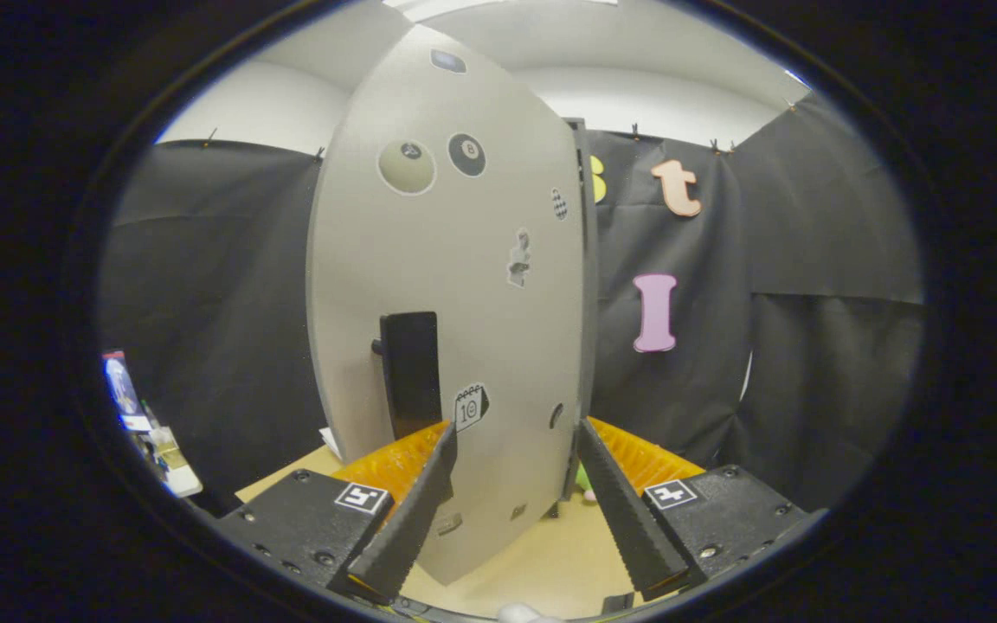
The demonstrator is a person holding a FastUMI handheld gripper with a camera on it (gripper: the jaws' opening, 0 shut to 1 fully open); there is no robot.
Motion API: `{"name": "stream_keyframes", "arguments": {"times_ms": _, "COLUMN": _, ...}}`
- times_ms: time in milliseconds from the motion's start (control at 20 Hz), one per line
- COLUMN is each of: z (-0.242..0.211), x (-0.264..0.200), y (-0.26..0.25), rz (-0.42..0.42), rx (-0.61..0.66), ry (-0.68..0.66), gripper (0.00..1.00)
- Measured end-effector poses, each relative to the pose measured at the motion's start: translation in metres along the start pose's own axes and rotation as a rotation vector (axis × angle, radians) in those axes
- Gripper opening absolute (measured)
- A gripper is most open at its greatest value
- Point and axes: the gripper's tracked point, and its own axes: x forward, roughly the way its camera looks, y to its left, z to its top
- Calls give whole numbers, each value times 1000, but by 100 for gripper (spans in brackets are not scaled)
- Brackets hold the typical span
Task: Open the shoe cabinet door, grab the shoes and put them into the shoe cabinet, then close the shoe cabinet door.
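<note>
**Reaching for the door**

The gripper (pixel 516 450) has its fingers wide apart, holding nothing. Just ahead stands the shoe cabinet door (pixel 455 285), grey, stiff and smooth. Its black handle (pixel 410 372) looks like the best place to grab.

cabinet door (pixel 464 285) stickers: black ball (pixel 466 154) reads 8 around 12 o'clock, calendar sticker (pixel 470 407) reads 10 lower down.
</note>
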Motion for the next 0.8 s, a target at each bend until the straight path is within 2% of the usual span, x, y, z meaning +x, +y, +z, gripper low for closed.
{"name": "stream_keyframes", "arguments": {"times_ms": 100, "z": -5, "x": 9, "y": 22, "rz": 24, "rx": 13, "ry": 10, "gripper": 96}}
{"name": "stream_keyframes", "arguments": {"times_ms": 200, "z": -4, "x": 10, "y": 29, "rz": 7, "rx": 12, "ry": 9, "gripper": 99}}
{"name": "stream_keyframes", "arguments": {"times_ms": 400, "z": -6, "x": 13, "y": 38, "rz": -11, "rx": 0, "ry": 13, "gripper": 100}}
{"name": "stream_keyframes", "arguments": {"times_ms": 800, "z": 21, "x": 7, "y": 34, "rz": -49, "rx": -7, "ry": -12, "gripper": 99}}
